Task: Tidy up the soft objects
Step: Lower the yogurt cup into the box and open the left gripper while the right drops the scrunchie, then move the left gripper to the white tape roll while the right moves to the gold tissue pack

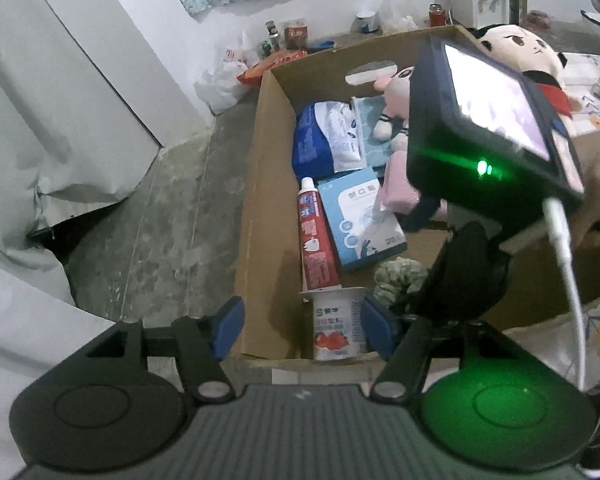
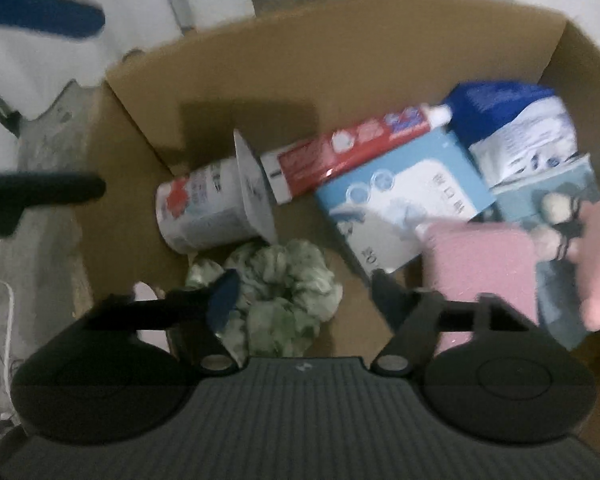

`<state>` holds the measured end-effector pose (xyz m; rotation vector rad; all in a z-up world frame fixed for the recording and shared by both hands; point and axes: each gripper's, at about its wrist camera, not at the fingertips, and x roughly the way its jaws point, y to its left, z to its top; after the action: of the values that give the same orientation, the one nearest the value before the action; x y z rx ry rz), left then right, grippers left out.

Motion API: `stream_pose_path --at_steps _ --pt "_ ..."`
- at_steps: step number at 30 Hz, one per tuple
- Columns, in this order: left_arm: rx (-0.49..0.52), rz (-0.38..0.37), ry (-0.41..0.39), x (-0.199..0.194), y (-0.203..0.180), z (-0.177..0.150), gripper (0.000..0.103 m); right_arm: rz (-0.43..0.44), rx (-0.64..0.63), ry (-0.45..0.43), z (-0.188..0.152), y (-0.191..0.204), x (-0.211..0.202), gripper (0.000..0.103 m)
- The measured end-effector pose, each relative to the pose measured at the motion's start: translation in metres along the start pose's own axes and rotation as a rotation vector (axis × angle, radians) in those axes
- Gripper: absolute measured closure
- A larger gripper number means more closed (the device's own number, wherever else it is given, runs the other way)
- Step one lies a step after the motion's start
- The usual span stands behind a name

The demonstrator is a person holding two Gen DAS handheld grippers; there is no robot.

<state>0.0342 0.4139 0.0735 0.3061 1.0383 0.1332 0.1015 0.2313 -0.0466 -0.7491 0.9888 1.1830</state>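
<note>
Cardboard box (image 2: 340,60) is my landmark: the green scrunchie (image 2: 284,292) lies on its floor just beside the yogurt cup (image 2: 208,212). My right gripper (image 2: 300,292) stands spread over it, empty; my left gripper (image 1: 300,328) hangs open above the cup, holding nothing. I judge a drop-off done; next, fetch another soft item.

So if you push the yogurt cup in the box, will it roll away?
Probably a little: the yogurt cup lies on its side, and it looks round. Its wide rim would likely curve its path, and the toothpaste tube beside that rim might stop it.
</note>
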Motion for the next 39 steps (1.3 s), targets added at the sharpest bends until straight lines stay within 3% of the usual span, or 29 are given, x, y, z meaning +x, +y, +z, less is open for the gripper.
stream_pose_path --at_steps 5,10,14,17,21,25,29,31,34,39 --pt "-0.020 -0.021 -0.046 -0.018 -0.007 -0.001 0.036 -0.040 -0.015 -0.060 -0.005 -0.005 -0.034 0.021" --pt "-0.040 -0.050 -0.111 -0.046 -0.025 0.001 0.035 -0.052 0.191 -0.360 -0.031 -0.038 -0.093 0.021" --pt "-0.037 -0.076 -0.189 -0.073 -0.048 0.005 0.033 -0.089 0.214 -0.503 -0.073 -0.050 -0.139 0.022" --pt "-0.046 -0.129 -0.244 -0.089 -0.068 0.009 0.032 -0.129 0.267 -0.595 -0.119 -0.067 -0.175 0.022" --pt "-0.109 -0.193 -0.352 -0.099 -0.100 0.007 0.027 -0.102 0.373 -0.739 -0.208 -0.100 -0.218 0.022" --pt "-0.119 -0.245 -0.440 -0.092 -0.154 0.010 0.029 -0.201 0.531 -0.825 -0.318 -0.130 -0.244 0.021" --pt "-0.066 -0.355 -0.430 -0.065 -0.210 0.028 0.032 -0.306 0.690 -0.833 -0.409 -0.166 -0.254 0.021" --pt "-0.056 -0.409 -0.394 -0.043 -0.237 0.045 0.038 -0.316 0.765 -0.825 -0.442 -0.189 -0.251 0.021" --pt "-0.040 -0.483 -0.375 -0.013 -0.274 0.068 0.041 -0.349 0.818 -0.786 -0.462 -0.210 -0.239 0.021" --pt "-0.047 -0.493 -0.403 0.033 -0.326 0.111 0.049 -0.426 0.773 -0.695 -0.459 -0.214 -0.214 0.021"
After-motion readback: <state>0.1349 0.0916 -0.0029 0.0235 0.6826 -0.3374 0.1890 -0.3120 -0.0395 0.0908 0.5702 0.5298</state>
